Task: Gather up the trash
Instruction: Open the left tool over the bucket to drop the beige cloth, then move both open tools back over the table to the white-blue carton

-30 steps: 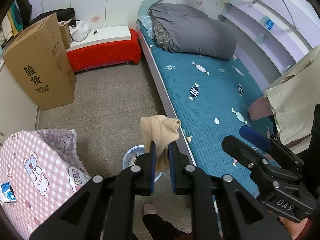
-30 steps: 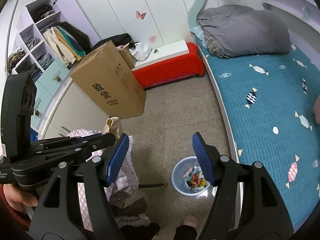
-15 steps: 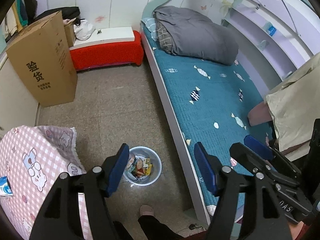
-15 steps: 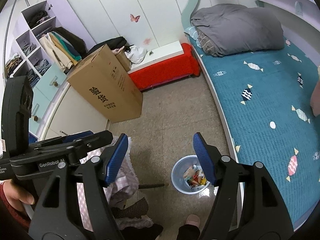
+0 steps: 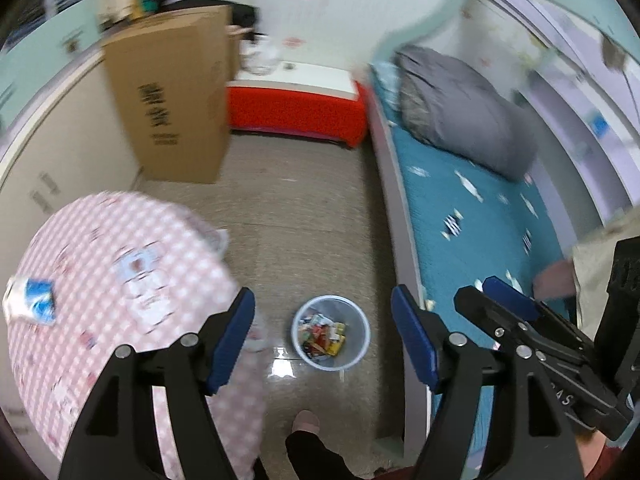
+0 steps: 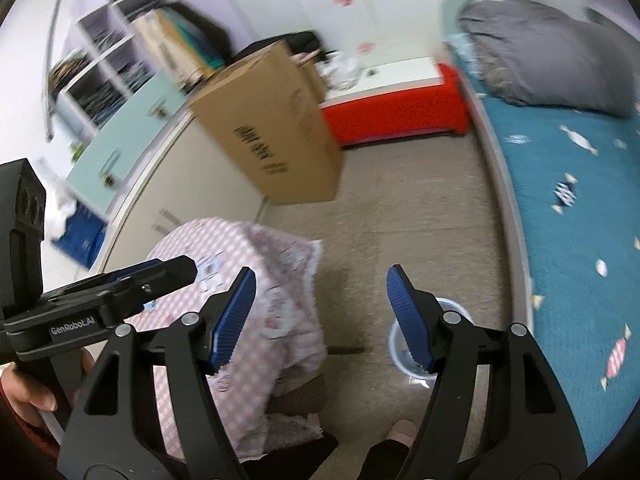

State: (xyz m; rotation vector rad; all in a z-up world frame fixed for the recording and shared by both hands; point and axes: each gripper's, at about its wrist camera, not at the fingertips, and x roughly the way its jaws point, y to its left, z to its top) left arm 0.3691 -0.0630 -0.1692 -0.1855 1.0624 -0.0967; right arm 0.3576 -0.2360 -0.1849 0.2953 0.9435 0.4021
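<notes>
Left hand-held gripper has its jaws opening, with nothing between the blue pads; straight beyond them on the floor stands the waste bin. By my reading a drop is done and the search for the next piece is the step in hand. That bin, a pale translucent bucket, holds a heap of coloured wrappers and sits just beside the bed edge. Left of the bin is the counter under a pink checked cloth, and on it, well apart from the bin, lies a blue and white packet, blurred; it looks like the next trash. The move would call for swinging away from the bin toward that packet.

From the right wrist view, the right hand-held gripper is spread wide and empty too. The bin is partly hidden behind its right finger, contents unreadable. A tall cardboard box stands beyond the counter; its inside cannot be seen.
</notes>
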